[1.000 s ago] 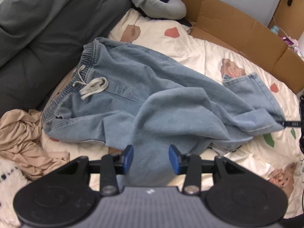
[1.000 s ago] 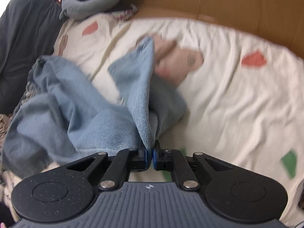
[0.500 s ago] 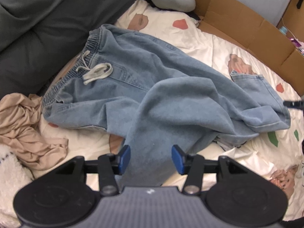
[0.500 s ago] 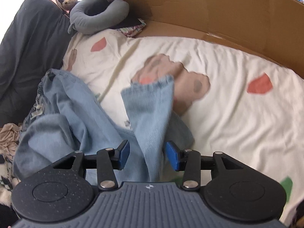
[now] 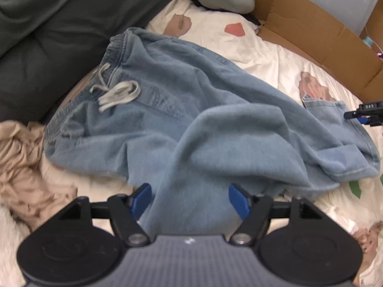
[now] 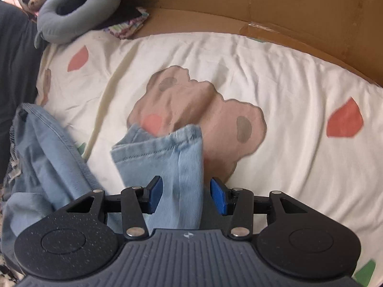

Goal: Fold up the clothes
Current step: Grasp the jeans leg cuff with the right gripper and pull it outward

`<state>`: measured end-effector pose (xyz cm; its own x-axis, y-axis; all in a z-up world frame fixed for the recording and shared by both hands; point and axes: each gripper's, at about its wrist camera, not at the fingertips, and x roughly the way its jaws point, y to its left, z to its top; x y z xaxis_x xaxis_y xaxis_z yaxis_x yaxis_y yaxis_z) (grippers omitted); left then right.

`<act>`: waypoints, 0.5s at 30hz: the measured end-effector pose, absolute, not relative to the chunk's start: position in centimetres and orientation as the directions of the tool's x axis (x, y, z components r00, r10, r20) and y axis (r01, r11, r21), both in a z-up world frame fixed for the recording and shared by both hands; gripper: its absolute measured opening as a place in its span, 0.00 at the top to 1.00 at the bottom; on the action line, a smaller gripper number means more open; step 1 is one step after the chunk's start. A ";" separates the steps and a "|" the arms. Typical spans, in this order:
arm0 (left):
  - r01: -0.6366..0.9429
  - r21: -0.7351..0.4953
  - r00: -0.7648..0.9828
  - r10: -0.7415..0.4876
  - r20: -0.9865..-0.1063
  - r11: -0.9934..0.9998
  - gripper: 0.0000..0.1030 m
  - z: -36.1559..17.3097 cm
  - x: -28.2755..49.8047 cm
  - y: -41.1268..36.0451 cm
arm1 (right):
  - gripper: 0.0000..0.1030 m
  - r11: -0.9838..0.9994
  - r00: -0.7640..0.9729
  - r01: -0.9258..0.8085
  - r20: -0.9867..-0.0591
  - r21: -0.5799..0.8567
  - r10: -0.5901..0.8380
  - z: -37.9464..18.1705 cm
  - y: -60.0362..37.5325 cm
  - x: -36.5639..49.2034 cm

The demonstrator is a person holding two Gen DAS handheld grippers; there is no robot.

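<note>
Denim first: I count one pair of jeans spread rumpled across the bed sheet, waistband toward one dark cushion, one pale drawstring knotted at the waist. My two tongs both stand wide — left tongs gaping over a trouser leg, gripping nothing; right tongs straddling the hemmed cuff, pads apart, nothing pinched. One beige garment lies crumpled beside the jeans; one grey neck pillow rests near the cardboard wall.
</note>
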<state>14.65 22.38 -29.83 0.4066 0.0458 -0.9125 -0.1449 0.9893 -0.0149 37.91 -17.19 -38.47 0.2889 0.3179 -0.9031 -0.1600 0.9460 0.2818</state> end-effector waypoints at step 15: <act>-0.079 0.076 0.468 0.104 -0.878 0.994 0.26 -29.5 28.8 23.2 | 0.98 0.888 0.280 -0.344 -0.869 0.305 0.408 -38.2 -17.3 40.0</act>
